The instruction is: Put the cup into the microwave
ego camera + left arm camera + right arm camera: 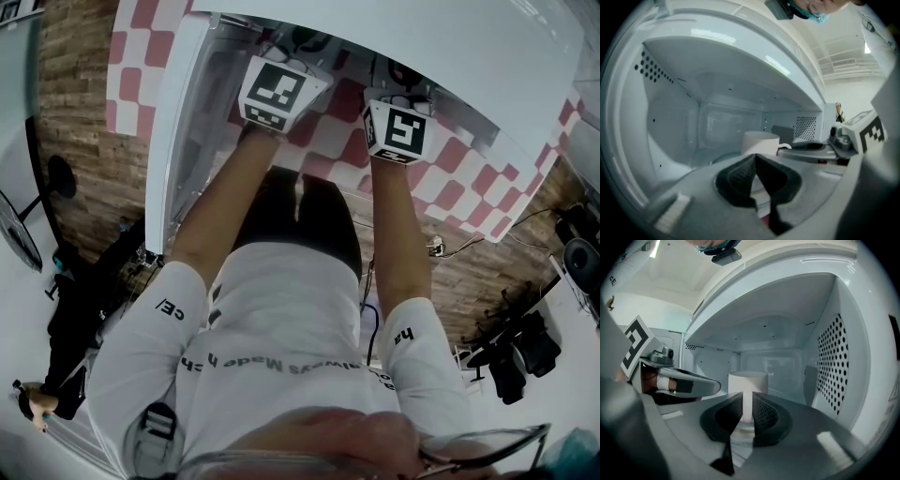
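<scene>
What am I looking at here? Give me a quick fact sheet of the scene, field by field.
place: inside a white microwave
cup: white, within the cavity
right gripper: fingers shut on the cup's handle
left gripper: fingers together, holding nothing, in front of the cup
cup set down or lifted: cannot tell

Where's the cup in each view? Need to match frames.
Head view: not in it; the microwave top covers it.
Left gripper view: cup just right of centre, inside the cavity, beyond the shut left gripper.
Right gripper view: cup at centre, held by the right gripper.
Shared landmark: the microwave; its perforated wall shows in both gripper views.
</scene>
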The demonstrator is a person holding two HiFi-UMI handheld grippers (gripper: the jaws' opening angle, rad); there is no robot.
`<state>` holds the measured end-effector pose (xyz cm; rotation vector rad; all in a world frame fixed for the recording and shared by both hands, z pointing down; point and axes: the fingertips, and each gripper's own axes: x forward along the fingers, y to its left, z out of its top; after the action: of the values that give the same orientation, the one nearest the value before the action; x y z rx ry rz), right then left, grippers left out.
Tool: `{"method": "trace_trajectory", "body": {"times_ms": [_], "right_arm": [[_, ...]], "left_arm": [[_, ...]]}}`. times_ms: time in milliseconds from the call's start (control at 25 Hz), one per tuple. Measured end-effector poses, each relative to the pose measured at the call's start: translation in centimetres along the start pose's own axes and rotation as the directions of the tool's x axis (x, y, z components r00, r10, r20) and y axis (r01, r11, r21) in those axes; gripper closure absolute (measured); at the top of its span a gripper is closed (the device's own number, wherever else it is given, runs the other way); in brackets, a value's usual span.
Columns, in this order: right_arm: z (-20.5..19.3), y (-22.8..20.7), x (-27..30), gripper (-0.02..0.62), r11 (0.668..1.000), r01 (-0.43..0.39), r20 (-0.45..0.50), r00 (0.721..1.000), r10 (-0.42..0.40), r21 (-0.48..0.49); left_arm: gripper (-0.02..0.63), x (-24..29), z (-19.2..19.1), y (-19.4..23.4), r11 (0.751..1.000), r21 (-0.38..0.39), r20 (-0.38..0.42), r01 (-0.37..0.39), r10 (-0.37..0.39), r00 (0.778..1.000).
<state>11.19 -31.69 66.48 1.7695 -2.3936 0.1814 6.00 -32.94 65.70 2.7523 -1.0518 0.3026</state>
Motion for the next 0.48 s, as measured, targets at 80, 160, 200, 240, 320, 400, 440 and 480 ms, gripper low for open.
{"method": "trace_trajectory", "body": {"times_ms": [80,160,200,240,320,400,440,480], "right_arm": [[-0.1,-0.1,-0.1,0.554,1.000,0.000,-0.002,1.000,0.000,0.001],[-0.1,-0.1,-0.1,0.554,1.000,-0.001,-0.006,1.000,0.001,0.009],[-0.1,-0.1,-0.2,0.551,1.000,-0.004,-0.012,1.000,0.004,0.016],[-0.1,0.0,-0.2,0.539,1.000,-0.011,-0.020,1.000,0.011,0.023],[0.2,0.3,-0.5,0.464,0.999,-0.024,-0.031,0.999,0.025,0.030],[0.9,0.4,-1.3,0.456,0.999,-0.018,-0.029,0.999,0.019,0.031],[1.3,0.4,-1.7,0.456,0.999,-0.016,-0.027,0.999,0.017,0.036],[1.6,0.5,-2.2,0.458,0.999,-0.016,-0.026,0.999,0.017,0.041]], "left_arm": [[0.603,-0.3,-0.1,0.0,1.000,0.000,-0.005,-0.005,0.005,1.000],[0.603,-0.6,0.0,0.0,1.000,-0.001,-0.009,-0.011,0.011,1.000],[0.603,-0.7,0.0,-0.1,1.000,-0.002,-0.011,-0.013,0.013,1.000],[0.603,-0.9,0.1,-0.3,1.000,-0.002,-0.012,-0.015,0.015,1.000],[0.603,-1.3,0.4,-0.6,1.000,-0.003,-0.011,-0.018,0.018,1.000],[0.603,-1.9,0.8,-1.1,1.000,-0.005,-0.009,-0.021,0.021,1.000],[0.603,-2.2,1.0,-1.4,1.000,-0.004,-0.009,-0.021,0.021,1.000],[0.603,-2.5,1.3,-1.7,1.000,-0.003,-0.009,-0.021,0.021,1.000]]}}
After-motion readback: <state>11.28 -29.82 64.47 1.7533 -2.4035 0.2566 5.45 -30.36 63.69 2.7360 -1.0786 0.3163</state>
